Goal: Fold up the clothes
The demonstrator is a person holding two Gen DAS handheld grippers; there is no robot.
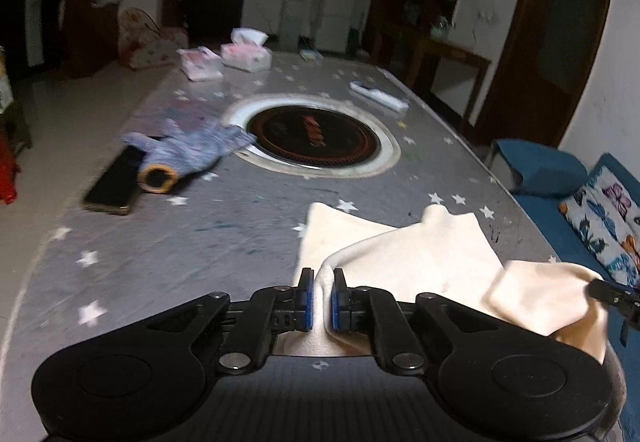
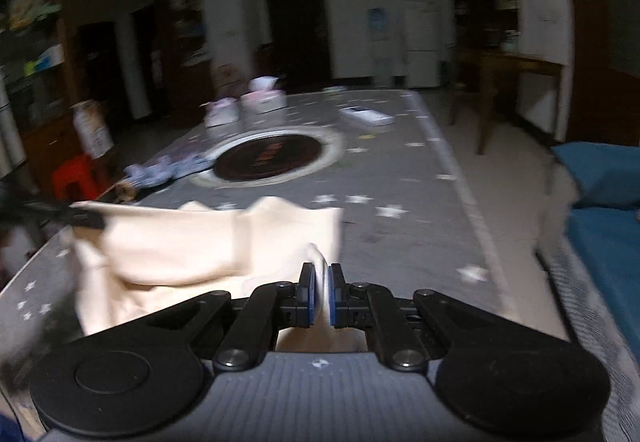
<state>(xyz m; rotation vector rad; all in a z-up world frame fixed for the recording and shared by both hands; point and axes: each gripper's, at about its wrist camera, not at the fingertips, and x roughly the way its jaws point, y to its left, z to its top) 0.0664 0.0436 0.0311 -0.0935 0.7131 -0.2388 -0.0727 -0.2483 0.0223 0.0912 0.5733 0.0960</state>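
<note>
Cream-coloured soft knit garment [image 1: 404,254] hangs slung between the two grippers, low over the near end of a grey star-printed tablecloth [image 1: 200,242], with its far edge draped onto the cloth. The left gripper [image 1: 323,300] has its blue-padded jaws pinched nearly together on a ridge of the fabric. The right gripper [image 2: 320,296] is likewise clamped almost fully closed on a fold at the garment's other end.

By its look the cloth is light, limp and thin. It sags and bunches between the two holds and will not keep any shape by itself, though the padded jaws seem to grip it well enough. The best holds are probably at corners or along a hem, where one layer can be drawn taut; a pinch in the middle gathers extra layers.

The long axis of the garment runs roughly from one gripper to the other, across the near edge of the table. Which end is neck or hem is unclear through the blur. A blue-grey knitted work glove [image 1: 192,145] and a dark round inset hotplate [image 1: 310,135] lie well beyond.
</note>
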